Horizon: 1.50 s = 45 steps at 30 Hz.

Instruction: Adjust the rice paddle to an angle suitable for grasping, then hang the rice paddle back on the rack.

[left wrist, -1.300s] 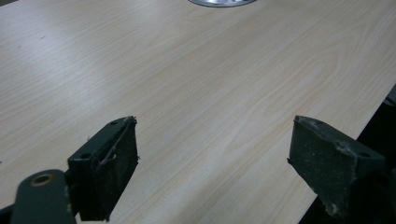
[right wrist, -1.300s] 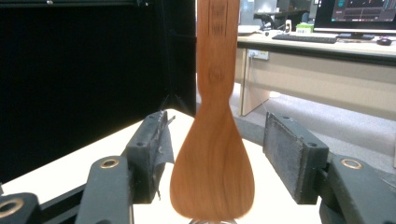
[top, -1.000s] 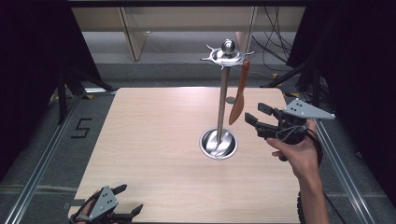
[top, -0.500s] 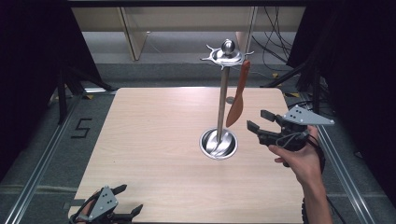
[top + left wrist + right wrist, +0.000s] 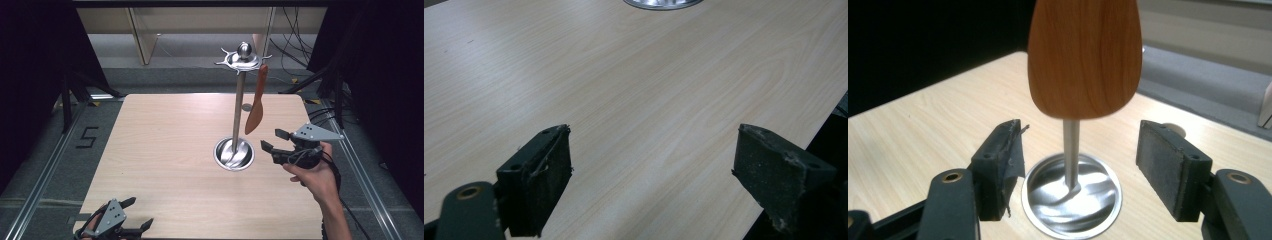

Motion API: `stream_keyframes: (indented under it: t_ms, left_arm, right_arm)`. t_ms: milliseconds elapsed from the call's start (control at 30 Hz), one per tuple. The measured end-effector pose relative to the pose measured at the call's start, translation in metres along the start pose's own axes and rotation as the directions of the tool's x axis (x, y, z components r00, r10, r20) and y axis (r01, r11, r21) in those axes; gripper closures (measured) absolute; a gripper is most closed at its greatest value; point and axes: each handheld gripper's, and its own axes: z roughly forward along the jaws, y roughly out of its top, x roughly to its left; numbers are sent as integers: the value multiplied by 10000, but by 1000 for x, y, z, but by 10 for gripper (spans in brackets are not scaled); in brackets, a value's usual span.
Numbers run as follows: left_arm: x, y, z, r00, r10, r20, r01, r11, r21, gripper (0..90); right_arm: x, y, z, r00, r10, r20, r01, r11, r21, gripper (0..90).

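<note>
Now the right gripper (image 5: 269,140) sits lower below the spatula (image 5: 256,102), jaws just widened.

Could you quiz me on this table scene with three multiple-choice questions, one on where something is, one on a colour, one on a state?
1. Where is the wooden spatula?
A. Hanging from the top of the metal stand
B. Lying flat on the table
C. Clamped in a gripper

2. What colour is the spatula?
A. Green
B. Reddish brown
C. White

3. How do the jaws of the right gripper stand?
A. Closed on the spatula
B. Closed on the stand's pole
C. Apart, holding nothing

Answers: 1 A, it dangles from a hook at the stand's crown, above the round base. 2 B, warm brown wood grain in the right gripper view. 3 C, both pads stand clear, below the blade and to either side.
</note>
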Motion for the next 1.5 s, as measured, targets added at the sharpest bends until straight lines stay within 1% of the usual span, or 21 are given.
stream_keyframes:
  t_ms: [67,100,133,167,300,333,400,600,633,733,800,833,867,967,1000,1100,1133,1200,1267,1300,1500]
  left_arm:
    - [1,0,0,9999,154,-31,-154,9999,79,149]
    - [-2,0,0,9995,-301,13,301,9995,-14,149]
    - [-2,0,1,9999,-150,58,150,9999,-79,149]
    - [-4,0,1,9992,-398,83,399,9991,-114,149]
    - [0,0,-1,10000,84,-5,-84,9999,121,149]
    - [-2,-1,0,9996,-266,7,266,9996,15,149]
    - [-2,-1,0,9992,-393,35,393,9992,-56,148]
    - [-2,1,7,9999,91,142,-93,9998,164,148]
    - [-6,0,8,9996,-277,113,276,9996,31,148]
    - [-4,0,4,9999,171,20,-172,9996,230,149]
    - [-5,-1,3,10000,15,-52,-15,9999,160,149]
    - [-3,0,2,9995,329,-33,-328,9993,153,148]
    - [-6,-1,2,9999,-106,-99,106,9999,25,149]
    - [-4,-1,1,9999,-46,-104,46,10000,57,149]
    - [-2,-1,0,9996,241,-144,-240,9997,95,149]
    - [-3,-2,0,9996,250,-162,-249,9997,60,149]
    - [-4,-2,-1,9999,20,-128,-17,9999,165,148]
    - [-3,-1,-1,9996,222,-148,-221,9997,85,148]
    - [-3,-2,-2,9997,133,-203,-129,9998,169,149]
    - [-2,-2,-2,9995,233,-233,-231,9997,103,149]
    - [-3,-3,-3,9996,171,-244,-165,9996,243,149]
  right_arm:
    - [1,-3,2,9999,143,32,-143,9998,162,360]
    - [1,-3,2,9999,143,32,-143,9998,162,360]
    - [-1,-7,4,9999,170,-25,-169,9996,230,359]
    - [-1,-7,4,9999,170,-25,-169,9996,230,359]
    - [-1,-15,8,9997,237,-11,-236,9982,559,359]
    - [-3,-16,7,10000,55,-74,-49,9974,725,359]
    - [-3,-20,9,10000,54,-45,-50,9974,722,358]
    - [-6,-31,13,9997,194,-123,-179,9934,1137,356]
    - [-5,-33,13,9995,322,-43,-315,9927,1167,356]
    - [-5,-36,12,9994,340,-28,-334,9915,1260,355]
    - [-4,-38,10,9992,381,-72,-368,9909,1297,355]
    - [-5,-39,10,9999,169,-33,-164,9918,1269,355]
    - [-2,-40,10,9990,444,-7,-440,9908,1280,355]
    - [-3,-43,10,9992,411,10,-408,9899,1358,354]
    - [-3,-45,11,9990,420,-123,-397,9875,1523,354]
    - [-4,-48,12,9986,524,-38,-512,9860,1587,354]
    - [-5,-49,11,9987,517,-5,-509,9857,1609,354]
    - [-6,-51,11,9986,521,-71,-504,9863,1571,354]
    - [-8,-51,10,9996,256,-119,-232,9861,1648,354]
    - [-6,-53,10,9985,552,-7,-544,9863,1556,354]
    - [-4,-59,10,9983,568,-87,-542,9806,1885,352]
